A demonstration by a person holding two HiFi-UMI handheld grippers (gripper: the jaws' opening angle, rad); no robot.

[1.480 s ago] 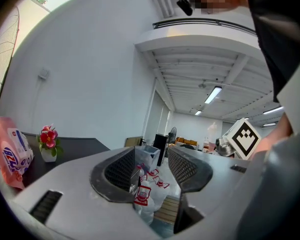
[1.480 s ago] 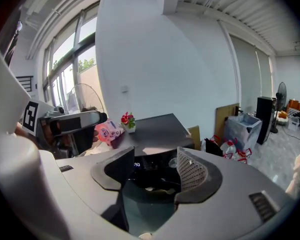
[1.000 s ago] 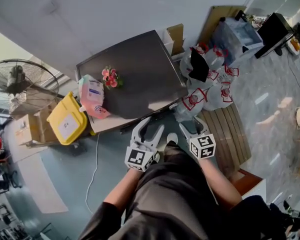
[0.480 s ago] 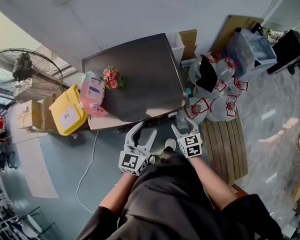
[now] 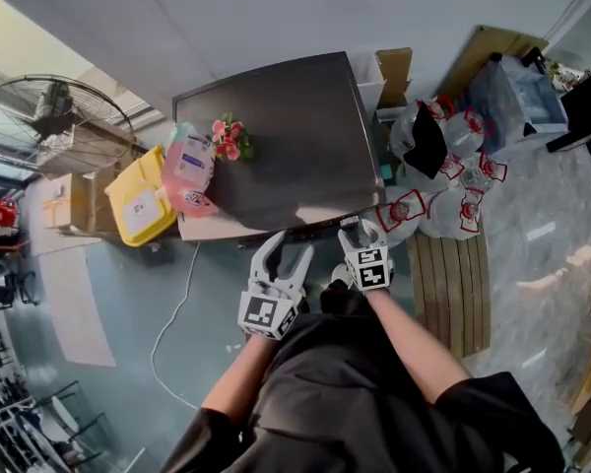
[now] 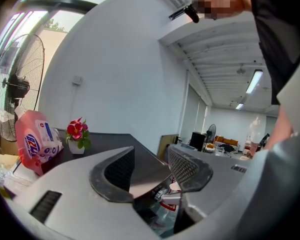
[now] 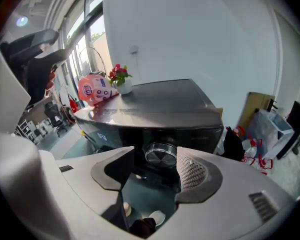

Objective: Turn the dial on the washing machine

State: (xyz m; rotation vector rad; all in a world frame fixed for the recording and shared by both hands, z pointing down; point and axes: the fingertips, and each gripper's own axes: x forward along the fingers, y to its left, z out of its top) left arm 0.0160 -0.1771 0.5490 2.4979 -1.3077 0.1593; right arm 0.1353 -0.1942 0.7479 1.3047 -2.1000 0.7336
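The washing machine (image 5: 276,141) is a dark grey box against the wall, seen from above in the head view. Its silver round dial (image 7: 161,154) sits on the dark front panel (image 7: 115,129). My right gripper (image 7: 156,170) is open, and the dial shows just beyond the gap between the jaws, untouched. In the head view the right gripper (image 5: 361,230) is at the machine's front edge and hides the dial. My left gripper (image 5: 289,252) is open and holds nothing, a little short of the front edge, to the left. The left gripper (image 6: 150,170) looks over the machine's top (image 6: 110,141).
On the machine's left stand a small pot of red flowers (image 5: 231,138) and a pink detergent bag (image 5: 189,170). A yellow bin (image 5: 138,203) and a fan (image 5: 49,116) are further left. Filled plastic bags (image 5: 443,180) and a wooden pallet (image 5: 453,274) lie right. A white cable (image 5: 172,323) crosses the floor.
Both grippers have come closer to the machine's front; the right one has moved in to the front edge. Both stay open.
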